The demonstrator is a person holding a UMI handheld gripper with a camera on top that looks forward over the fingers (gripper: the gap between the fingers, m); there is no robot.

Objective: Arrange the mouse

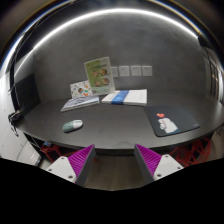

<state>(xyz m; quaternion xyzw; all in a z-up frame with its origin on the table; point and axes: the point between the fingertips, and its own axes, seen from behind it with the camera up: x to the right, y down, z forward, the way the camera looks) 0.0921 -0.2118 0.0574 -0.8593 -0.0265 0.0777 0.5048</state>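
Observation:
A pale grey mouse (73,125) lies on the dark table (110,125), beyond my left finger and well ahead of it. To the right, a black mouse mat (168,124) rests near the table's edge with a small white object (167,125) on it. My gripper (113,158) hovers over the table's near side. Its two fingers, with their magenta pads (80,156), stand wide apart and hold nothing.
At the back of the table lie an open booklet (80,102) and a white and blue book (124,97). A green and white card (98,75) stands upright behind them. A dark monitor (26,94) stands at the left. Several wall sockets (134,71) line the grey wall.

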